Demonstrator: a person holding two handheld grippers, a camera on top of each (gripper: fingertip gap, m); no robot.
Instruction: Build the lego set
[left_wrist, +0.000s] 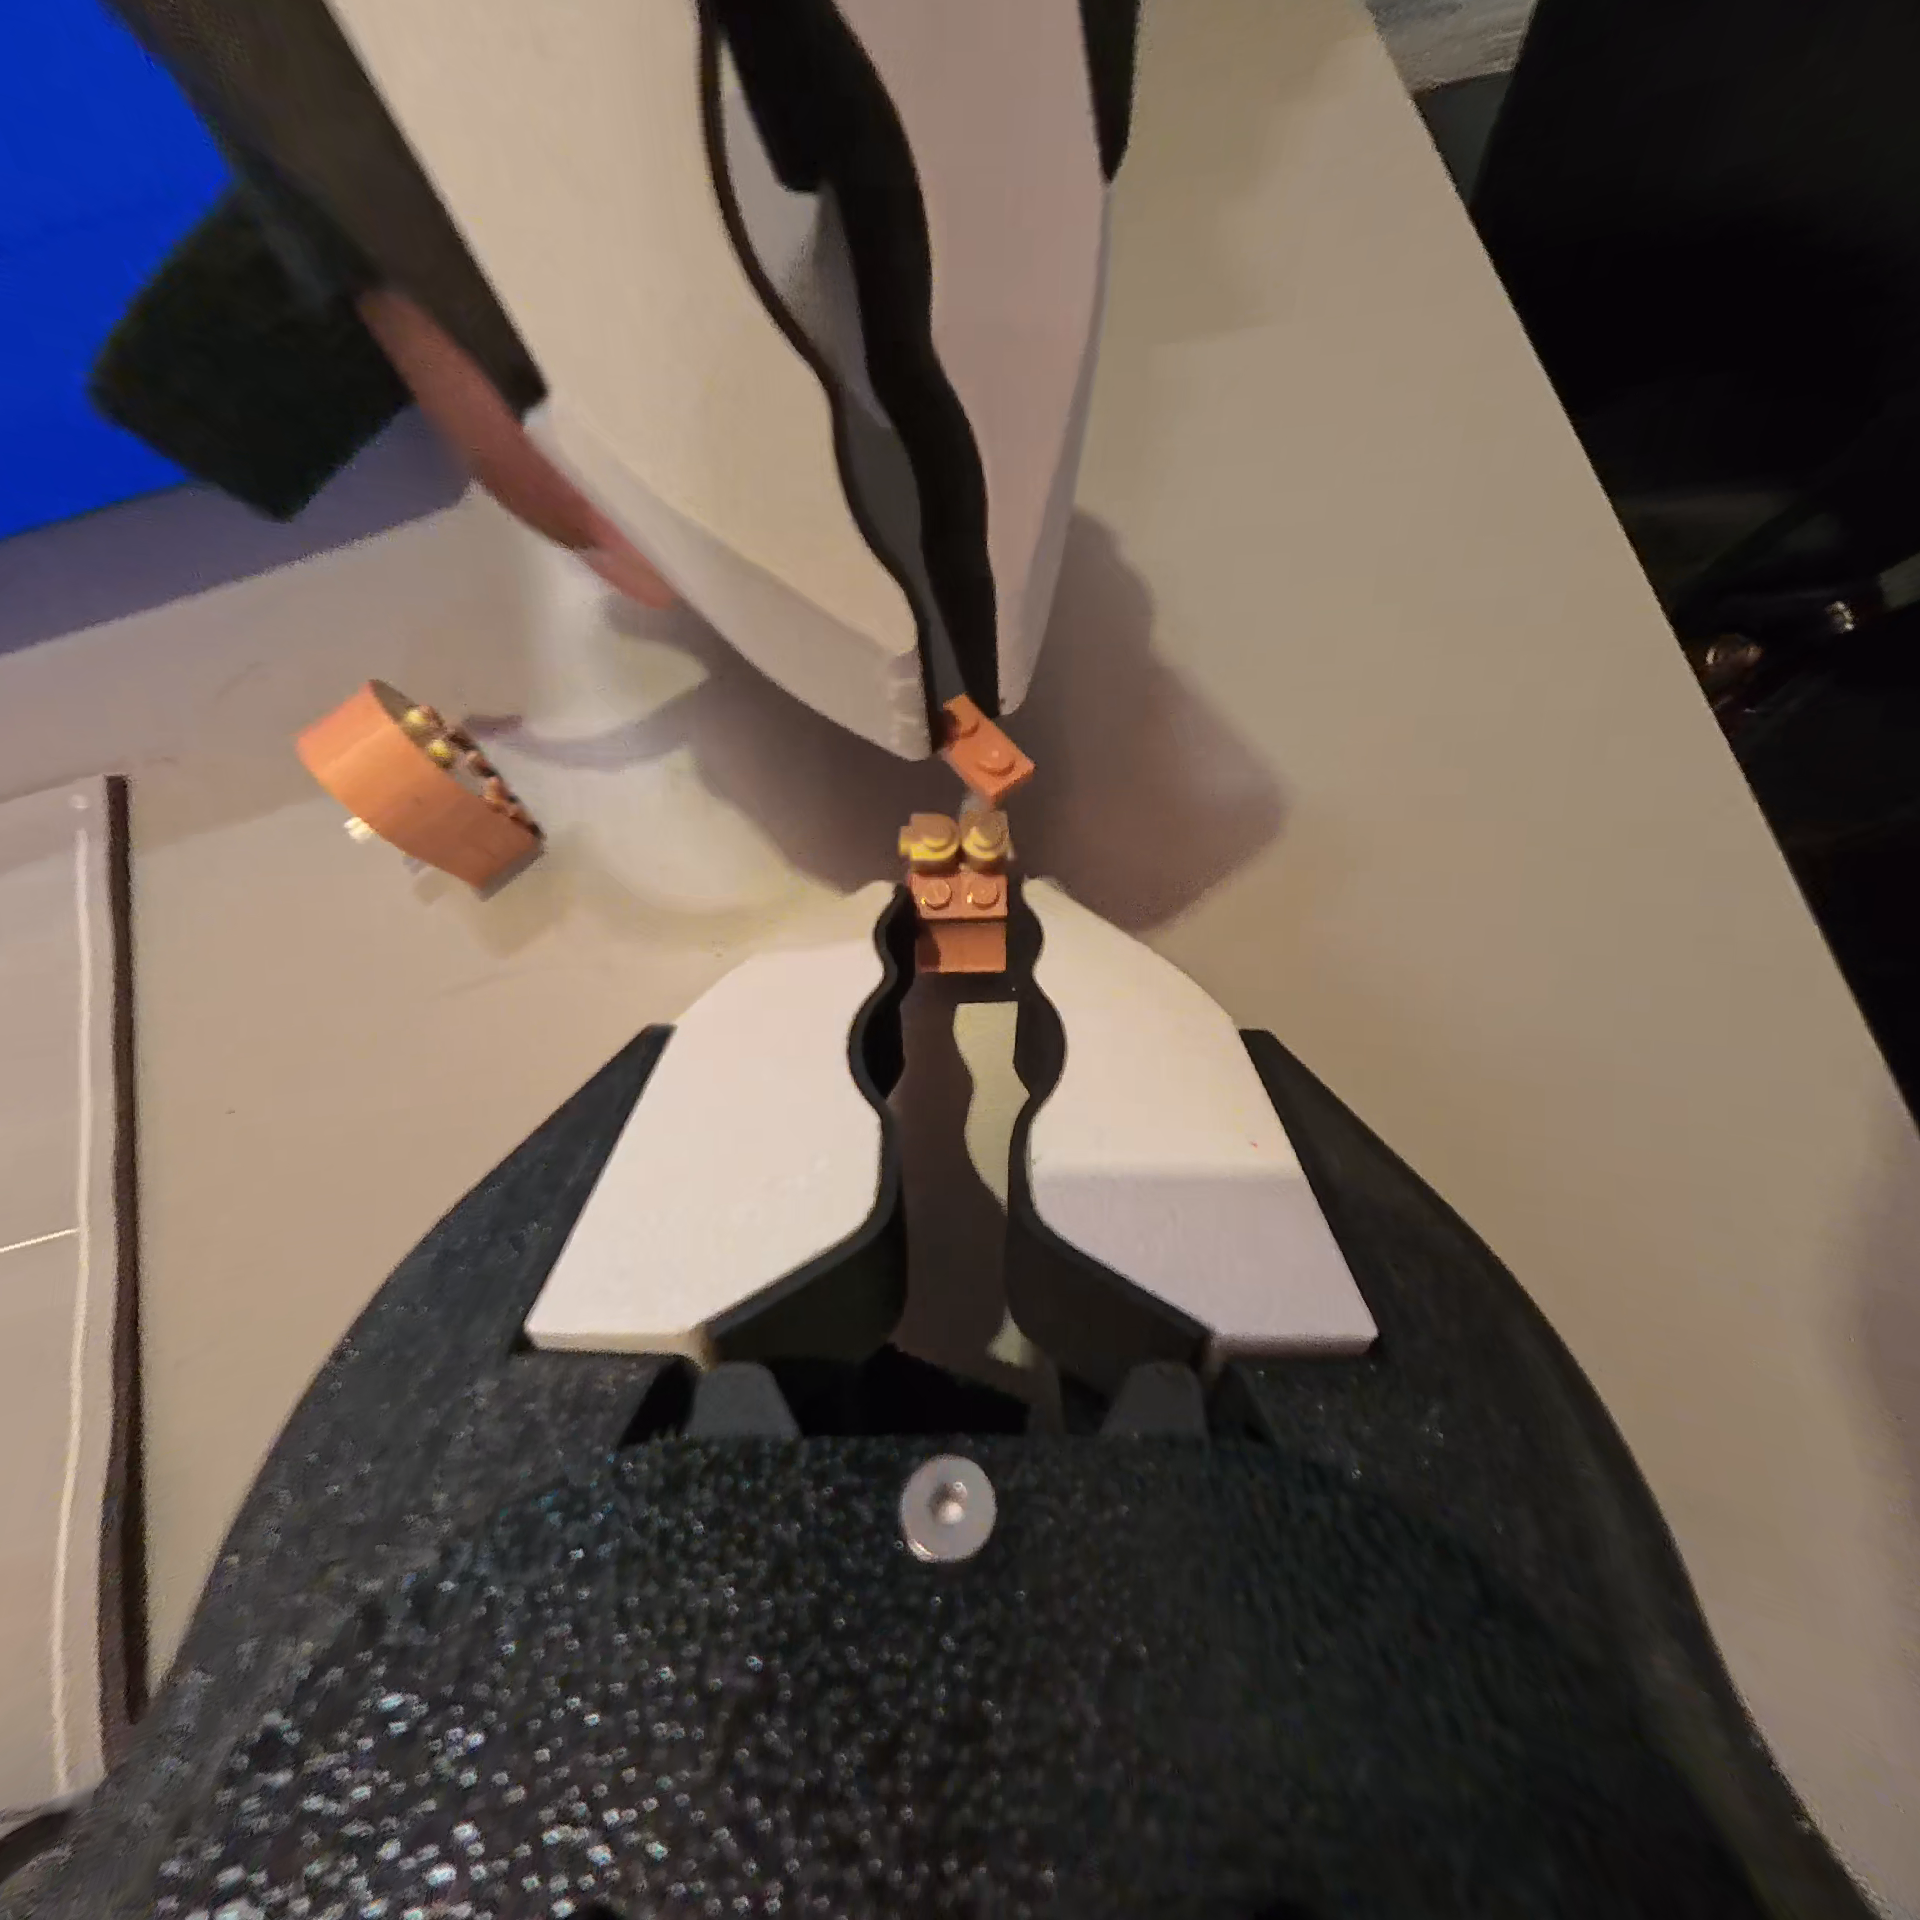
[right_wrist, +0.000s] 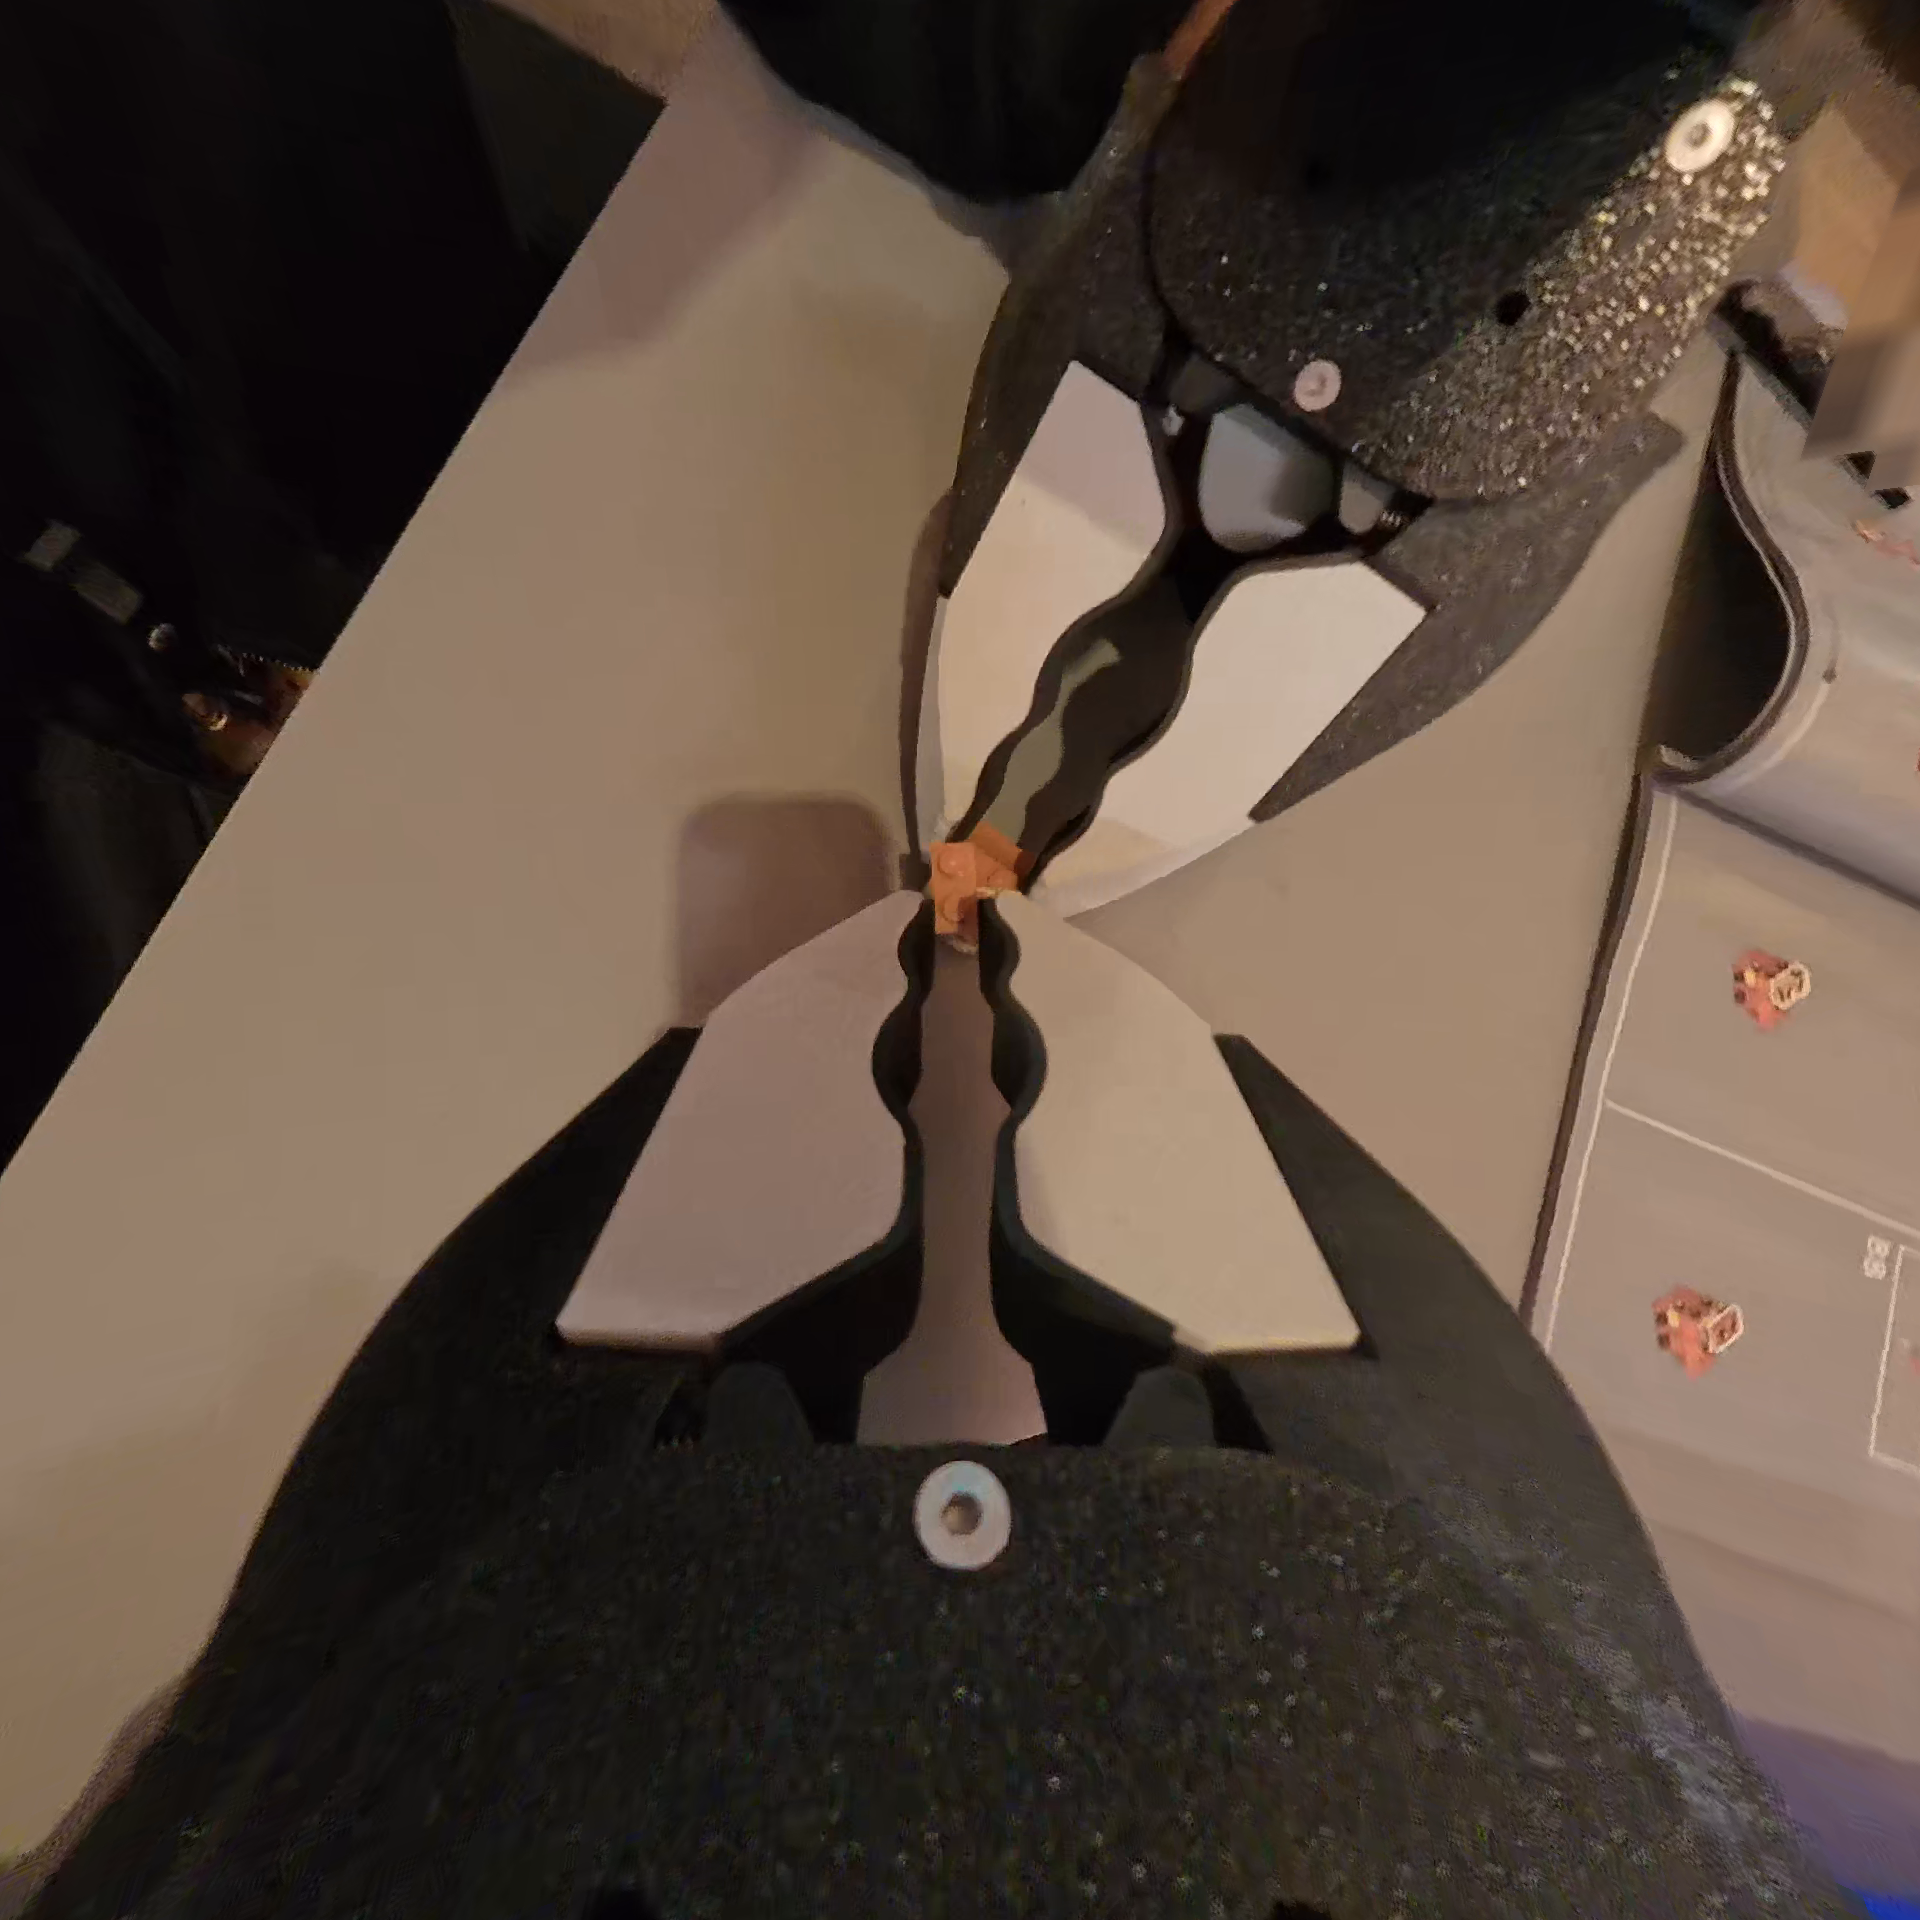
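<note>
- Left wrist view: the left hand-held gripper (left_wrist: 961, 925) stands narrow, its pads pressed on a small brown brick assembly (left_wrist: 961, 914) topped with two gold studs (left_wrist: 956, 844), held above the pale worktop (left_wrist: 1351, 727).
- The right hand-held gripper (left_wrist: 971, 717) comes in from above, pinching a flat orange-brown plate (left_wrist: 989, 756) just beside the gold studs.
- A curved brown brick piece (left_wrist: 416, 784) lies on the worktop, well to the left.
- Right wrist view: the right hand-held gripper (right_wrist: 958, 920) is nearly closed on the orange-brown plate (right_wrist: 954, 881), tip to tip with the left hand-held gripper (right_wrist: 1013, 847).
- Two small red brick clusters (right_wrist: 1771, 985) lie on a grey mat (right_wrist: 1714, 1143) to the right.
</note>
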